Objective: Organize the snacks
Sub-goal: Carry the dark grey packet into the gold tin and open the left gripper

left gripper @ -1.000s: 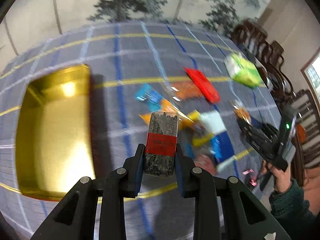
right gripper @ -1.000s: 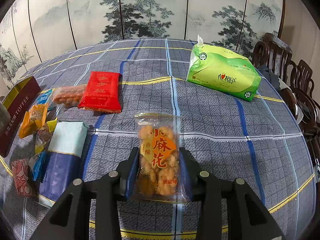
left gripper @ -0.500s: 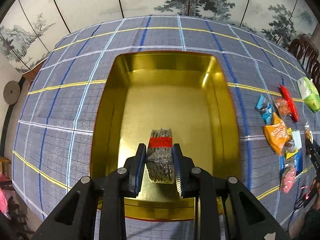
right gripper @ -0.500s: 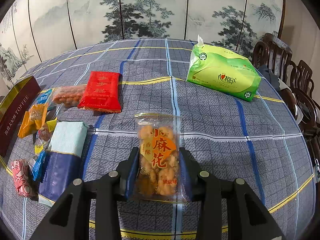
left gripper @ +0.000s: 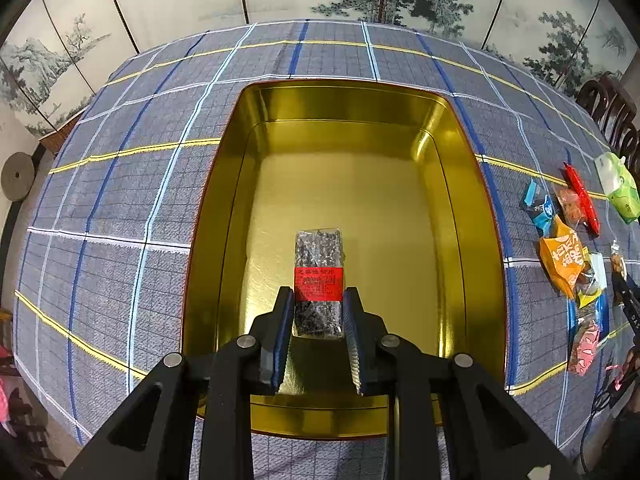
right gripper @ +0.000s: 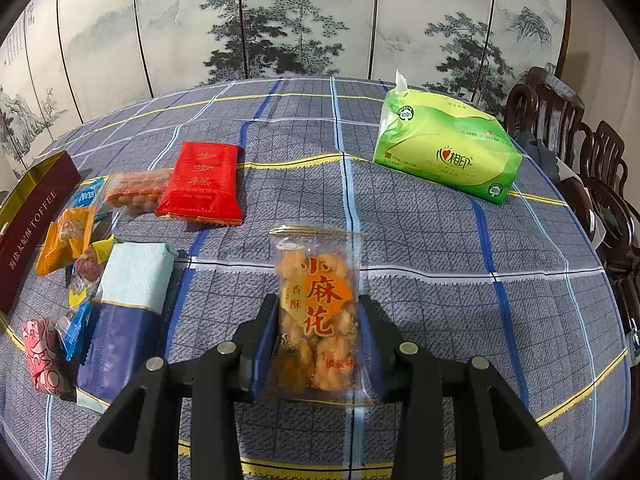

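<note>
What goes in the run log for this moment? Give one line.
left tongs: shut on dark snack pack, over gold tin | right tongs: shut on fried-twist pack | other snacks on tablecloth

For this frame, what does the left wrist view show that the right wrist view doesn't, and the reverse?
Only the left wrist view: the gold tin's open interior, with the left gripper shut on a dark snack pack over it.

Only the right wrist view: the right gripper shut on a twisted-dough snack bag, and the maroon "TOFFEE" side of the box.

Both: the plaid tablecloth, red packet, green tissue pack and orange packet.
</note>
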A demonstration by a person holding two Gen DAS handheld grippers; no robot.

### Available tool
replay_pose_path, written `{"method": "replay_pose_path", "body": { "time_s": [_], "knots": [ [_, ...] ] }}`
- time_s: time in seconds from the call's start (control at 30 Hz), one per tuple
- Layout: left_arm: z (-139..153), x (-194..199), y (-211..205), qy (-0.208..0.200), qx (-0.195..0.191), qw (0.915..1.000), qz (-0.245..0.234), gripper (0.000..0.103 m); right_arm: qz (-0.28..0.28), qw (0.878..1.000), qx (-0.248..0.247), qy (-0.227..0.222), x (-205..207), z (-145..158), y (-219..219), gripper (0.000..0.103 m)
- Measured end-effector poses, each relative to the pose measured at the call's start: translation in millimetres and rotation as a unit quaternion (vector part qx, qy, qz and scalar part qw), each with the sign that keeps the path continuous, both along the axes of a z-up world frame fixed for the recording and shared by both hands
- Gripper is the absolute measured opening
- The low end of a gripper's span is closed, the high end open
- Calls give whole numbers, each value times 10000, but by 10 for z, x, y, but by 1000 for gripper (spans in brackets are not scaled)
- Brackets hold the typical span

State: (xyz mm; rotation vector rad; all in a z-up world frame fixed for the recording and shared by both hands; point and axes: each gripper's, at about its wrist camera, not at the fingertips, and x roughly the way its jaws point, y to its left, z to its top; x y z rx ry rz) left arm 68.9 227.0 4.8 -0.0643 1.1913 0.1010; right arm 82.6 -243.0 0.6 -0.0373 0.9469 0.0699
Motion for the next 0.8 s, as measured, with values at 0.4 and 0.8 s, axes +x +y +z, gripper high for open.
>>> {"method": "replay_pose_path", "body": {
  "time_s": [0.4, 0.8],
  "knots": [
    [-12, 14, 177, -42, 51, 9999, 145, 23, -4, 10000, 2, 1, -1, 2, 7, 40],
    [-169, 7, 263, 160, 79, 9997, 172, 28, -110, 9999, -31, 65, 3, 24, 5, 37]
  ]
}}
